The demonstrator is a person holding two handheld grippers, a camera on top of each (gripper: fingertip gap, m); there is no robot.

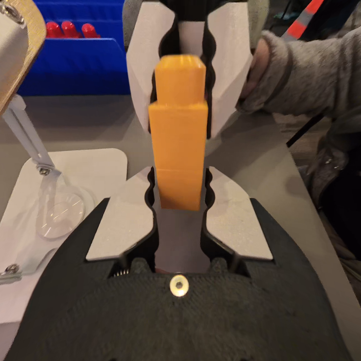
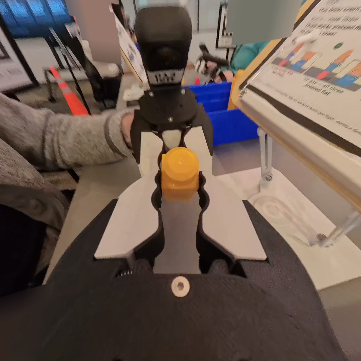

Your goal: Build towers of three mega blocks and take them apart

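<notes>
Grey bench (image 1: 244, 166) under us, with blue bins (image 1: 78, 64) at the back, one holding red blocks (image 1: 67, 29), and a tilted instruction board (image 2: 293, 101) on a clear stand to one side. A traffic cone (image 2: 66, 89) stands off in the room behind.

We hold an orange tower (image 1: 178, 140) of mega blocks in the air between our two grippers, which face each other along its length. Seams show at least two blocks joined, with the stud end pointing towards the right side; whether a third block is there we cannot tell.

Our right gripper (image 2: 179, 184) has its jaws pinching the top block just below the stud, both dark pads against its sides. Our left gripper (image 1: 178, 187) has its jaws spread around the tower's base: a thin strip of grey shows between each pad and the orange, so nothing presses there.

Gripping opposite ends suits pulling blocks apart or pushing them home, since each side can brace against the other. With the left jaws loose, we judge the right side is carrying the tower alone, so the left looks to be either letting go or about to bite.
</notes>
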